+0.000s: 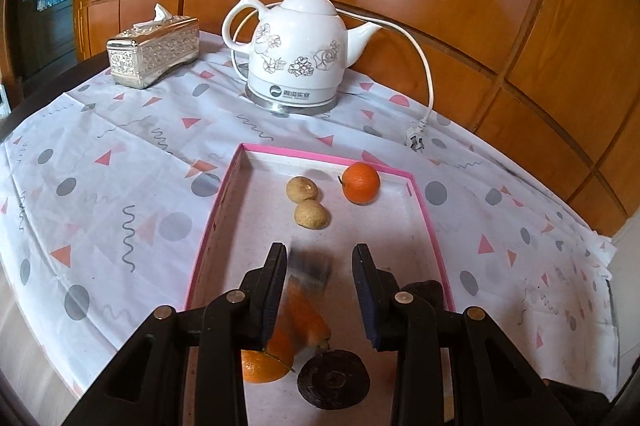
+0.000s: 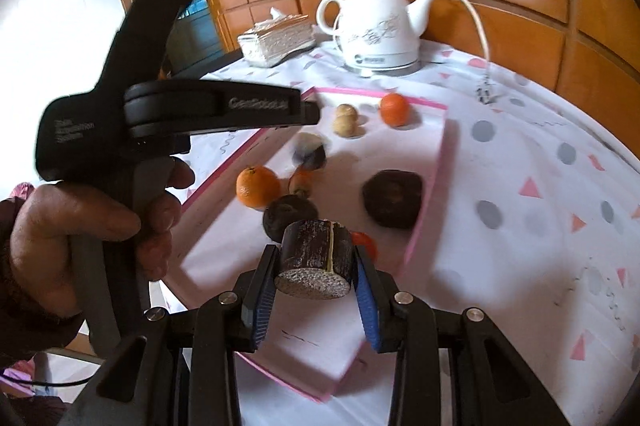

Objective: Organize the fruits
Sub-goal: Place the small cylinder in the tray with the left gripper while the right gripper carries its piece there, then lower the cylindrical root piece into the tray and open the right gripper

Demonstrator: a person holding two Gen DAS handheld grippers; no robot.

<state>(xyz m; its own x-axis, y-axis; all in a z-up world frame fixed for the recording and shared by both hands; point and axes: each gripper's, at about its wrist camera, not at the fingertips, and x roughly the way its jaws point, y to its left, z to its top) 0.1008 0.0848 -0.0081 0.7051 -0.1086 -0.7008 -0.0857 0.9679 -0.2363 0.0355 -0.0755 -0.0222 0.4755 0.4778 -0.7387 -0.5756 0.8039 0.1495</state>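
Observation:
A pink-rimmed shallow box [image 1: 224, 186] [image 2: 436, 162] holds the fruit: an orange [image 1: 361, 183] and two tan round fruits [image 1: 302, 190] at its far end, another orange [image 1: 260, 364] [image 2: 258, 186], a small orange piece [image 1: 308, 314] and a dark round fruit [image 1: 334, 378] nearer. My left gripper [image 1: 320, 258] is open above the box; a blurred dark piece [image 1: 312, 266] [image 2: 310, 152] lies or falls between its fingers. My right gripper [image 2: 316, 266] is shut on a dark cut cylinder piece [image 2: 316, 258] above the box's near end. A dark lump [image 2: 394, 198] lies by the right wall.
A white floral electric kettle [image 1: 298, 50] with cord and plug [image 1: 416, 138] stands behind the box. A silver tissue box [image 1: 154, 52] sits at the back left. The patterned cloth [image 1: 100, 186] covers the table against a wooden wall. The left gripper body [image 2: 160, 114] fills the right view's left side.

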